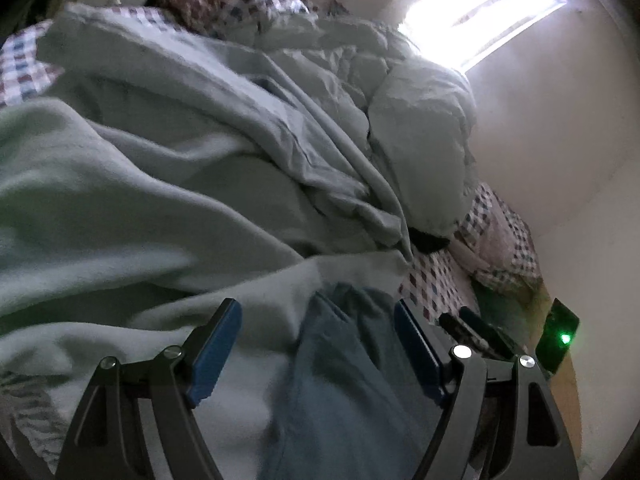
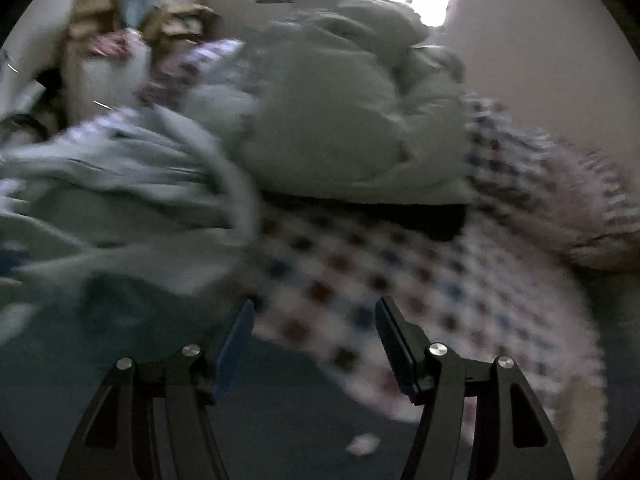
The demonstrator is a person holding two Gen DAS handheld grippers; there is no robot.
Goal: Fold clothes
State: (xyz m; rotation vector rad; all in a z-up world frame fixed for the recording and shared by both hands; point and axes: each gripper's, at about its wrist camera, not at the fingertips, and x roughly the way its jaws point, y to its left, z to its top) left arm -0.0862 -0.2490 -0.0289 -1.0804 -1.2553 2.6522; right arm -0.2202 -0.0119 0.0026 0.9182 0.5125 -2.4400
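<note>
A blue-grey garment (image 1: 344,380) lies on the bed between the fingers of my left gripper (image 1: 318,312), which is open just above it. The same dark blue cloth (image 2: 280,408) fills the lower part of the blurred right wrist view. My right gripper (image 2: 316,312) is open over its edge, where it meets the checked sheet (image 2: 400,280). Neither gripper holds anything.
A pale green blanket (image 1: 120,220) and a crumpled light duvet (image 1: 420,128) are heaped on the bed. The duvet (image 2: 340,120) also rises ahead of my right gripper. A checked pillow (image 2: 560,200) lies at right. A device with a green light (image 1: 560,336) sits at the bed's edge. A small white scrap (image 2: 362,444) lies on the cloth.
</note>
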